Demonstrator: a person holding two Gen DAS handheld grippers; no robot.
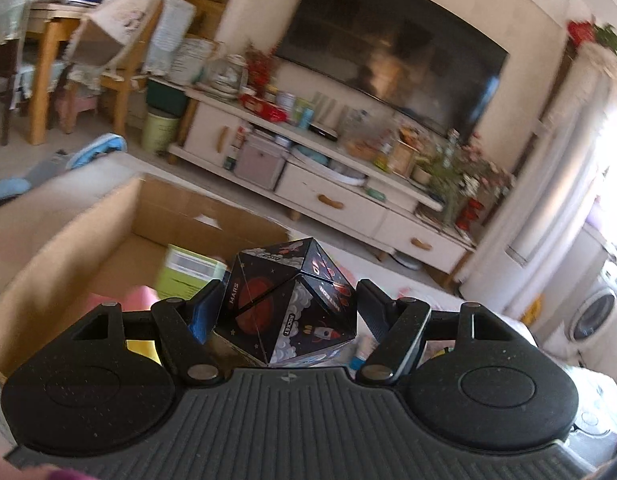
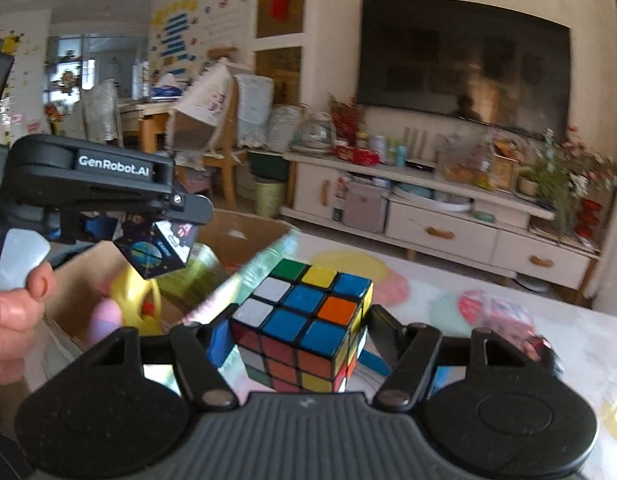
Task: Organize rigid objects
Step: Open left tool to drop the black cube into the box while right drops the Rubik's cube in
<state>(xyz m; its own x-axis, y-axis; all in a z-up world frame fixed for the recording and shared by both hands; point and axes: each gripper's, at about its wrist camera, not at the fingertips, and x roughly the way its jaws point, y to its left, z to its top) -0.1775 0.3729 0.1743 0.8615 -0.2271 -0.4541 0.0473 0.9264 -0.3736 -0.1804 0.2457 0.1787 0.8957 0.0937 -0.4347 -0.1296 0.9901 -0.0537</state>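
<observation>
While clamped between the fingers of the left gripper [image 1: 288, 304], the black space-print cube [image 1: 288, 304] hangs over the open cardboard box [image 1: 88, 240], which lies toward 10 o'clock. Right gripper [image 2: 298, 328]: fingers pressed on a colour puzzle cube [image 2: 304, 320]; at its 10 o'clock, the left gripper and box. A hand [image 2: 12, 320] shows at 9 o'clock.
</observation>
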